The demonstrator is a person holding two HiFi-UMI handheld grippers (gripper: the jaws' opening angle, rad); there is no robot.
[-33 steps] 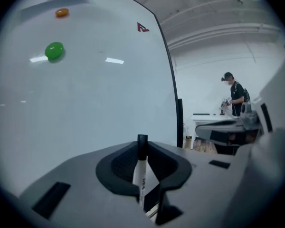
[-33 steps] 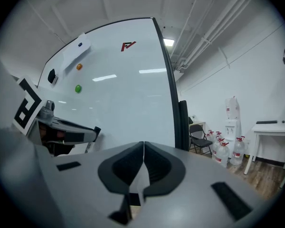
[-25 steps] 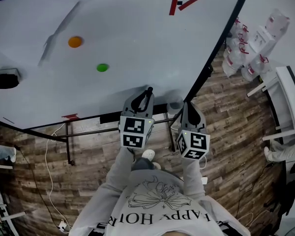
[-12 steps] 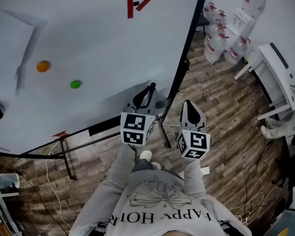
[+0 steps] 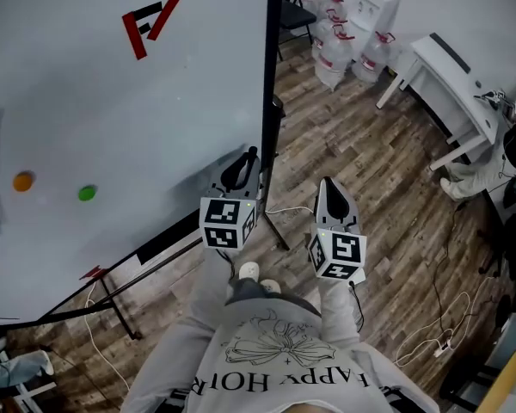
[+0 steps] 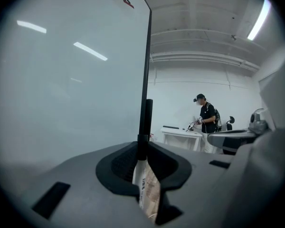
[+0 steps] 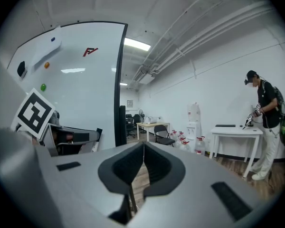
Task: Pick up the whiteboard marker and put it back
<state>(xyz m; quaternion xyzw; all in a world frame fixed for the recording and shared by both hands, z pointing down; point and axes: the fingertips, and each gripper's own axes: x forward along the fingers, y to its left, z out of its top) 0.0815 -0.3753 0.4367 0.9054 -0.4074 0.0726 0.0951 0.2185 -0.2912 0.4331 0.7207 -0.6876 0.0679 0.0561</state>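
Note:
The whiteboard marker (image 6: 142, 151), black cap over a white labelled body, stands upright between the jaws of my left gripper (image 6: 142, 148), which is shut on it. In the head view the marker's black cap (image 5: 249, 157) pokes out beyond the left gripper (image 5: 245, 169), right beside the whiteboard's dark right edge (image 5: 270, 76). My right gripper (image 5: 327, 186) is level with the left, over the wooden floor, its jaws shut with nothing between them (image 7: 143, 144). The whiteboard (image 5: 112, 101) bears a red logo (image 5: 150, 24), an orange magnet (image 5: 23, 181) and a green magnet (image 5: 87, 193).
Water bottles (image 5: 344, 46) and a white table (image 5: 451, 76) stand at the back right. Cables (image 5: 430, 334) lie on the wooden floor. A person (image 7: 266, 113) works at a white table (image 7: 235, 129) across the room. The board's stand legs (image 5: 112, 295) spread below it.
The view has swung right, so the board slid to the left of the picture. Both grippers now sit at and past its right edge. The left gripper still holds the marker.

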